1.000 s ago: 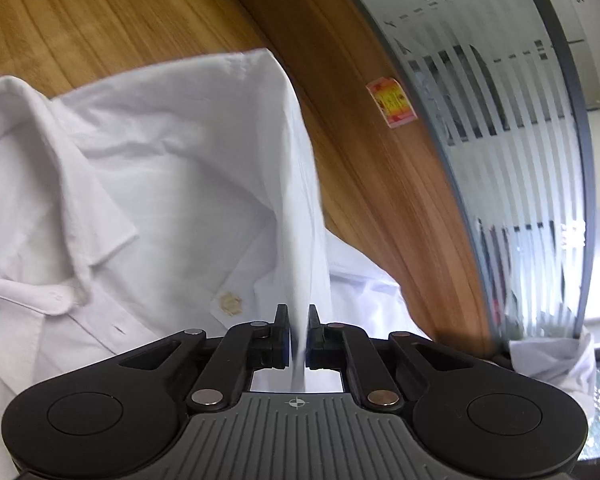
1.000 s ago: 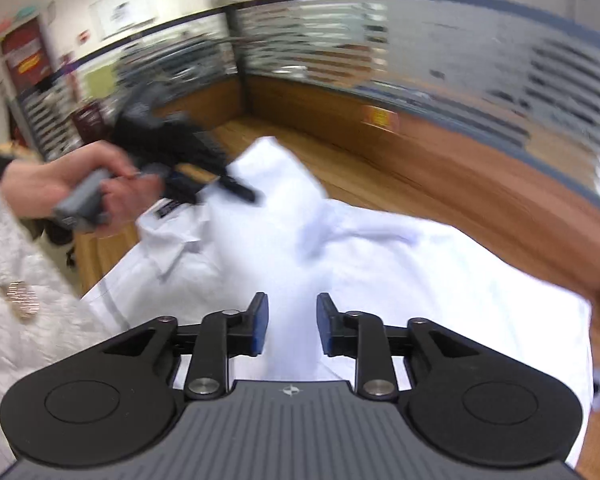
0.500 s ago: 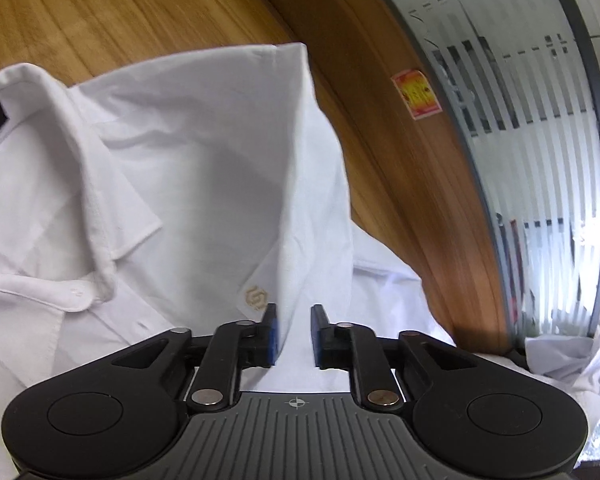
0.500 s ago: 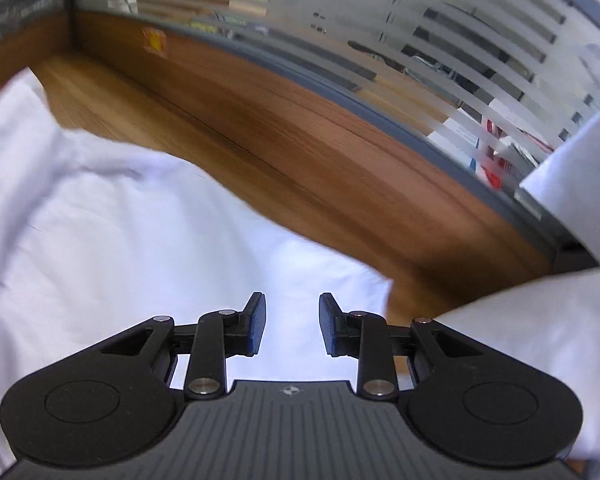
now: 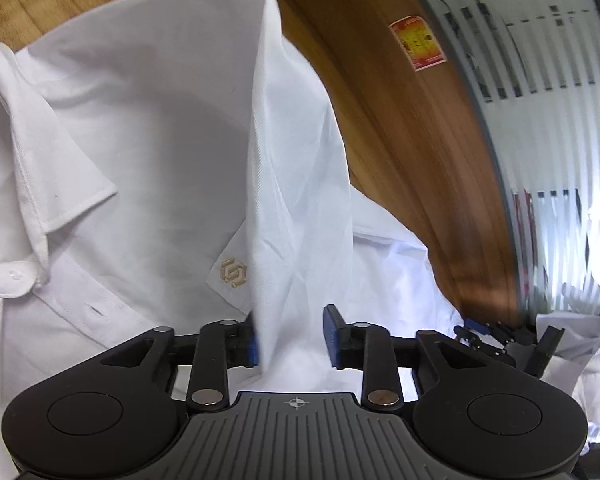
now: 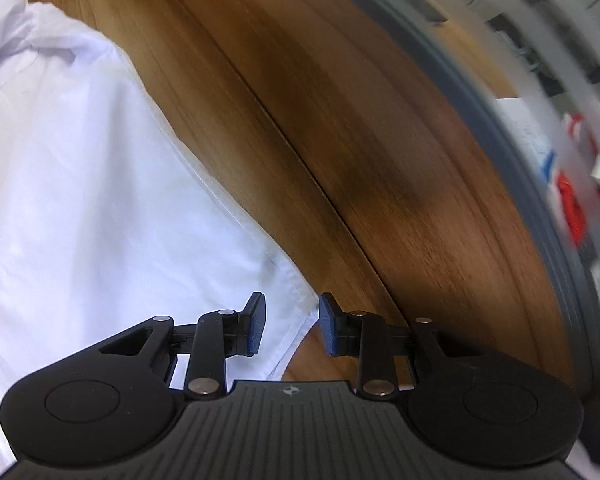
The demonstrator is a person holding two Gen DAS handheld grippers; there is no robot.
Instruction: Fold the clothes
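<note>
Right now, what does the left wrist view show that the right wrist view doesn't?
Only the left wrist view shows the shirt's collar, gold logo, a red sticker on the wood panel, and the other tool far right. Only the right wrist view shows the shirt's hem corner. Both show the white shirt on the wooden table, tools open.

wooden desk (image 6: 380, 160) meets a grey-framed frosted striped glass partition (image 5: 548, 120).

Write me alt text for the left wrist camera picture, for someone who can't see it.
The open left gripper straddles a raised fold of a white collared dress shirt lying on a brown wooden table. A small gold embroidered logo peeks out beside the fold. Behind the table stands a striped frosted glass partition with a red sticker below it.
</note>
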